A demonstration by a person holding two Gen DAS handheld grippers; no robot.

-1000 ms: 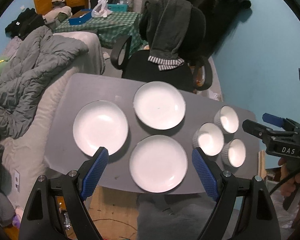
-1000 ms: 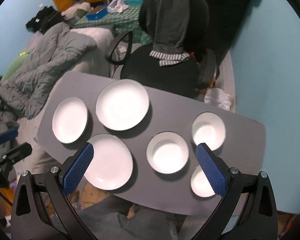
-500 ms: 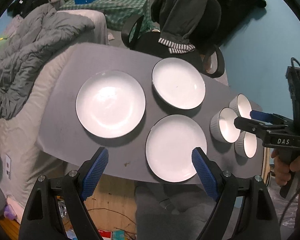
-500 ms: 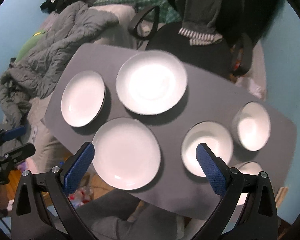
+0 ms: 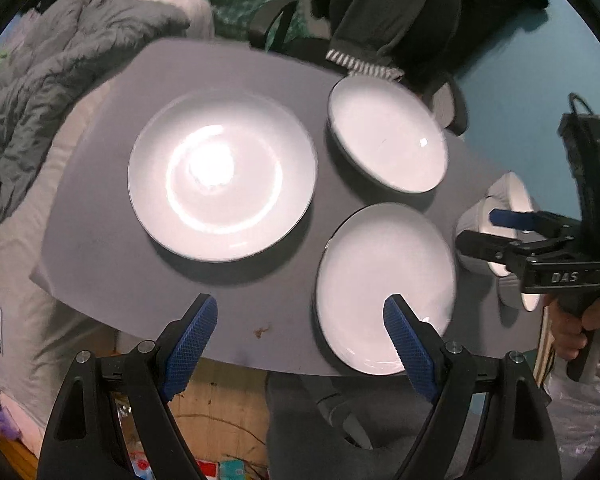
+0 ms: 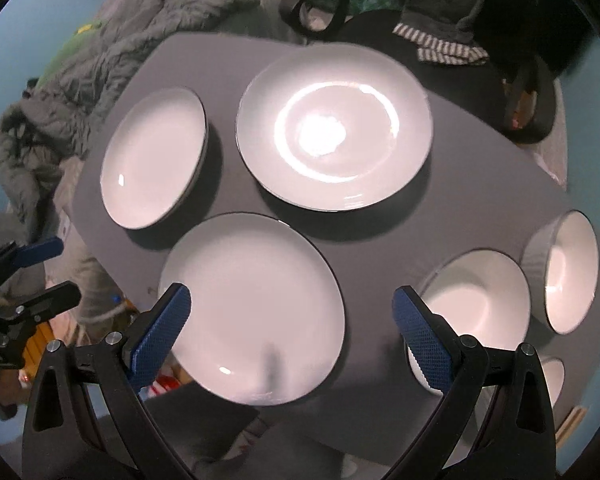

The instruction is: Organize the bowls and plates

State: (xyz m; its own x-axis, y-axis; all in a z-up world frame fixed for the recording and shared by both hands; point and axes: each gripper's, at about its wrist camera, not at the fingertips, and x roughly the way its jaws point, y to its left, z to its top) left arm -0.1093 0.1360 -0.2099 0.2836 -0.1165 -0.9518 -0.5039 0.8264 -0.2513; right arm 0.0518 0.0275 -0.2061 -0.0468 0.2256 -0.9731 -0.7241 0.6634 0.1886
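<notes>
Three white plates lie on a grey table [image 5: 100, 208]: a left plate [image 5: 222, 176], a far plate [image 5: 386, 134] and a near plate [image 5: 384, 284]. Three white ribbed bowls [image 6: 476, 308] stand at the right end. My left gripper [image 5: 300, 336] is open and empty, above the table's near edge between the left and near plates. My right gripper [image 6: 292, 328] is open and empty, above the near plate [image 6: 256, 316] and the nearest bowl. It also shows in the left wrist view [image 5: 480, 228], hiding part of the bowls.
A black office chair [image 6: 432, 28] draped with dark clothes stands behind the table. A bed with a grey duvet [image 5: 40, 72] runs along the left. A blue wall [image 5: 540, 60] is at the right. Clutter lies on the floor under the near edge.
Both grippers have moved down and closer to the table, so the plates and bowls look larger. Both stay open and empty.
</notes>
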